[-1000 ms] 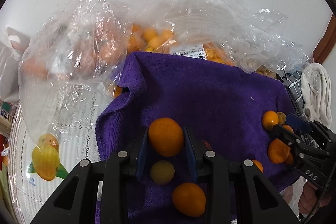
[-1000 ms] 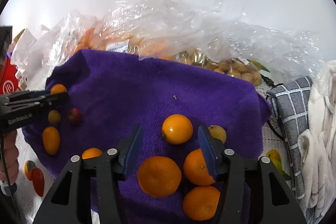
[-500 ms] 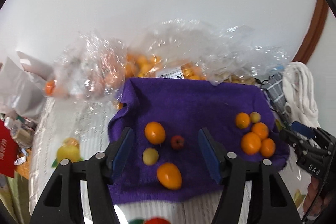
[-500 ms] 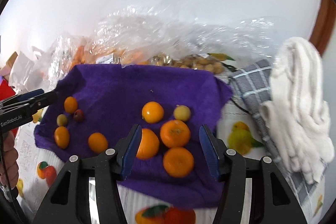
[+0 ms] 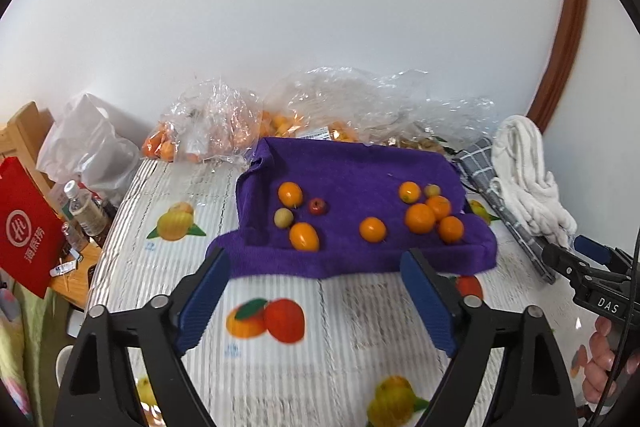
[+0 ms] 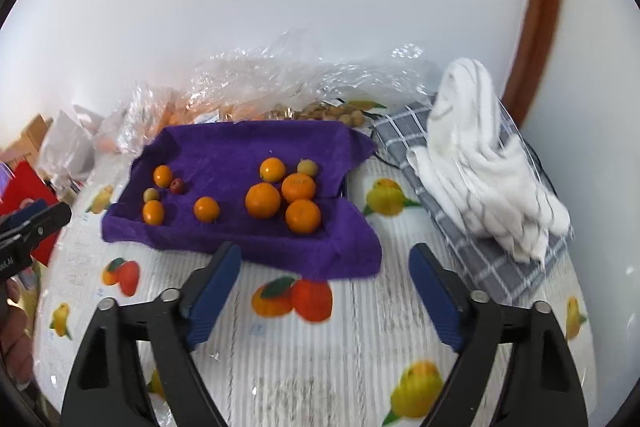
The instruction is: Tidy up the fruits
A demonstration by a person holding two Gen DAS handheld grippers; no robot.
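Left gripper [image 5: 316, 301] and right gripper [image 6: 324, 293] both spread wide and empty above the fruit-print tablecloth [image 6: 360, 355], oranges [image 6: 263, 200] and small fruits resting on the purple towel [image 6: 224, 151] beyond, far from both grippers

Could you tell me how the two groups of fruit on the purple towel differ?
The left group holds four small fruits, one red; the right group holds five, mostly larger oranges packed closer together. One orange sits between them. Both rest on the purple towel.

Fruits [image 5: 419, 218] on purple towel [image 5: 360, 167]
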